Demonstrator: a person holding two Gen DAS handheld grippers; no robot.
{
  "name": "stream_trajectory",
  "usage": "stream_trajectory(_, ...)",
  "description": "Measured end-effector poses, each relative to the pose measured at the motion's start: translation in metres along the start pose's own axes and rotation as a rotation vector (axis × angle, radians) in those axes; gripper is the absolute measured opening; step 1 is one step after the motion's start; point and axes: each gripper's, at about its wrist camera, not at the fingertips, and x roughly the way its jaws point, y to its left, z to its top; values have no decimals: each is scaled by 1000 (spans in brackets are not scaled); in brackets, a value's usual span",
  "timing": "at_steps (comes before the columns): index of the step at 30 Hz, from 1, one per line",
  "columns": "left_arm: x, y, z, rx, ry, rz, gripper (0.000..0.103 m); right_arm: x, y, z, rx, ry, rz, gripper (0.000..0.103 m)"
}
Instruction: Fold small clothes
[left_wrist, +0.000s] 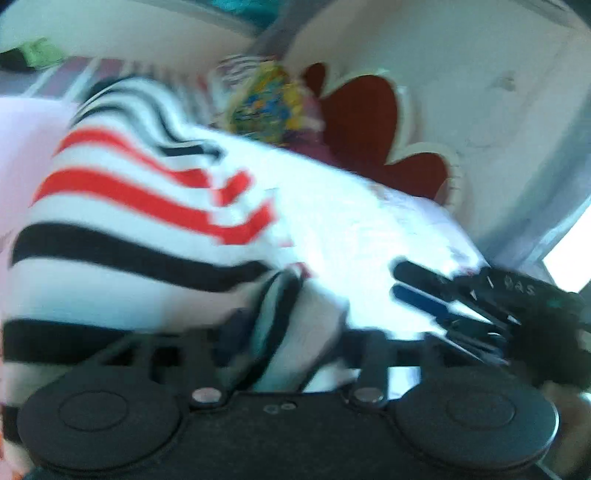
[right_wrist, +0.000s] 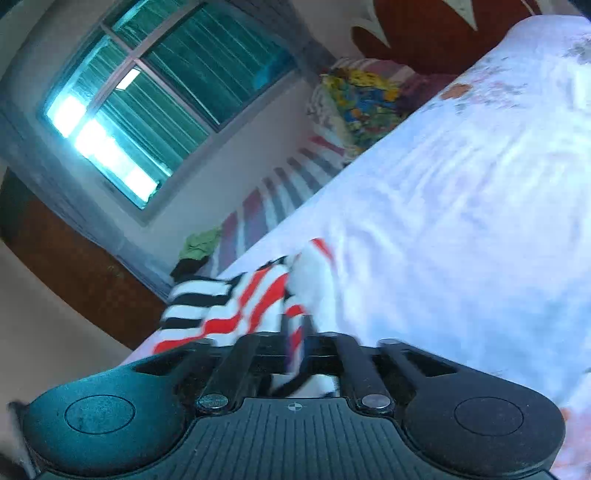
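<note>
A small white garment with red and black stripes (left_wrist: 122, 206) lies bunched on the white floral bedsheet (left_wrist: 369, 221). My left gripper (left_wrist: 280, 314) is shut on a fold of the striped garment, which fills the left of its view. The right gripper shows in the left wrist view (left_wrist: 413, 291) at the right, its fingers close together. In the right wrist view my right gripper (right_wrist: 295, 350) is shut on an edge of the same striped garment (right_wrist: 236, 302), which trails away to the left over the sheet (right_wrist: 461, 221). Both views are motion-blurred.
A colourful patterned pillow (left_wrist: 266, 107) and a dark red headboard (left_wrist: 365, 122) stand at the bed's far end. A striped blanket (right_wrist: 266, 206) runs along the wall side, with green and dark clothes (right_wrist: 199, 247) on it. A window (right_wrist: 147, 99) is on the wall.
</note>
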Motion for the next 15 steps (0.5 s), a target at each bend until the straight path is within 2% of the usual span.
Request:
stream_trajectory(2, -28, -3, 2, 0, -44, -50, 66, -11, 5, 1, -35, -18, 45, 77)
stream_trajectory(4, -58, 3, 7, 31, -109, 1, 66, -12, 13, -2, -36, 1, 83, 77)
stream_trajectory(7, -90, 30, 11, 18, -192, 123, 64, 0, 25, -9, -41, 46, 131, 72)
stream_trajectory(8, -96, 46, 14, -3, -198, 167, 64, 7, 29, -13, -41, 74, 128, 71)
stream_trajectory(10, -94, 67, 23, -60, -183, 206, 63, 20, 34, -19, -45, 112, 129, 70)
stream_trajectory(11, -93, 78, 24, -75, -183, 205, 63, 28, 35, -23, -37, 145, 122, 70)
stream_trajectory(13, -82, 95, 33, -97, -145, 205, 61, 41, 34, -28, -11, 202, 123, 70)
stream_trajectory(15, -70, 102, 29, -105, -94, 216, 60, 51, 30, -32, 11, 228, 104, 69)
